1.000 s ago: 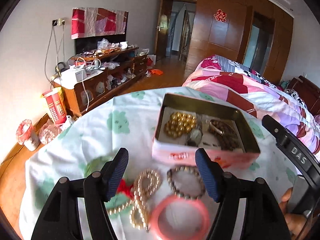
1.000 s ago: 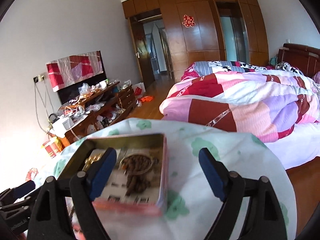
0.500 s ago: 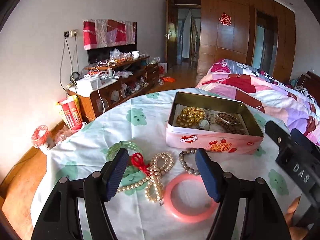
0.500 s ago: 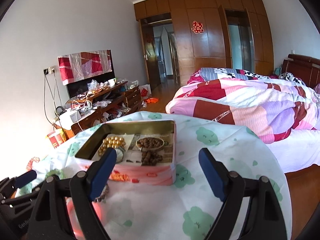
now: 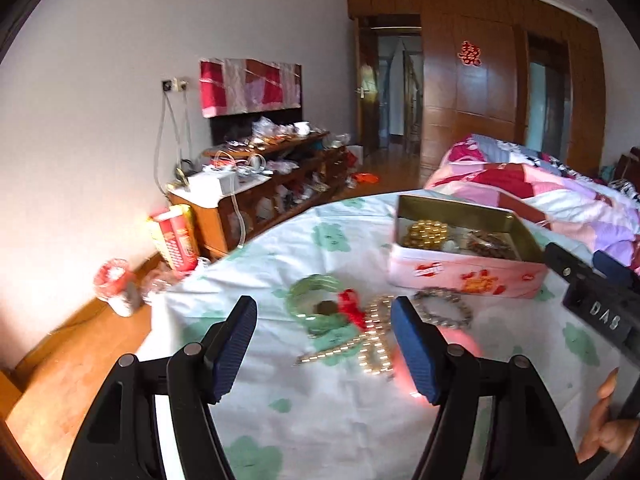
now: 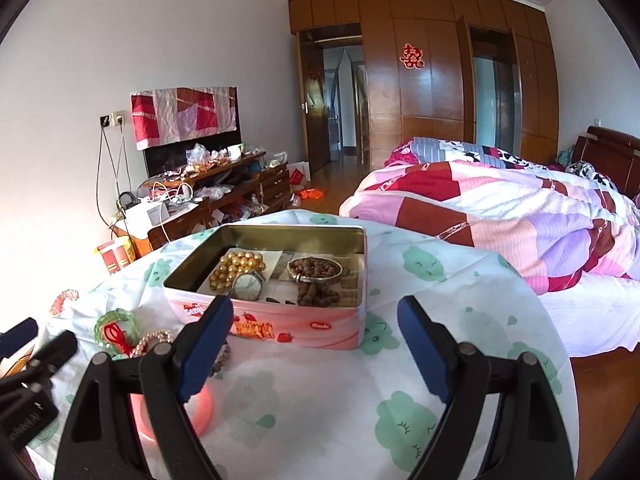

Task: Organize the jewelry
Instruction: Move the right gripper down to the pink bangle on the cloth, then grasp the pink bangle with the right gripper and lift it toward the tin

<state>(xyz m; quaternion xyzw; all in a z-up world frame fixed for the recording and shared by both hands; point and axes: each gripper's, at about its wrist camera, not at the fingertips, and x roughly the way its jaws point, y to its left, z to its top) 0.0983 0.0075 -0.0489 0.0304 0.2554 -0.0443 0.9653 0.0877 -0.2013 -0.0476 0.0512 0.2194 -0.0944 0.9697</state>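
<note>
A pink tin (image 6: 296,326) (image 5: 460,274) stands open on the table, holding gold beads (image 6: 236,268), a watch (image 6: 246,286), a silver bangle and brown beads (image 6: 318,280). In front of it lie a green bangle (image 5: 316,296) with a red knot (image 5: 352,306), a pearl necklace (image 5: 372,344), a grey bead bracelet (image 5: 442,312) and a pink bangle (image 6: 204,412). My left gripper (image 5: 324,346) hovers open above the green bangle and pearls. Open and with nothing in it, my right gripper (image 6: 314,350) points at the tin's front wall.
The round table wears a white cloth with green prints (image 6: 420,360). A bed with a patchwork quilt (image 6: 500,216) lies to the right. A cluttered wooden cabinet (image 6: 212,196) stands by the left wall, and a hand (image 5: 608,416) shows at the right edge.
The left gripper drew back and swung left, so the tin slid right and the green bangle came between its fingers. The right view pulled back from the tin; the loose jewelry entered its left side.
</note>
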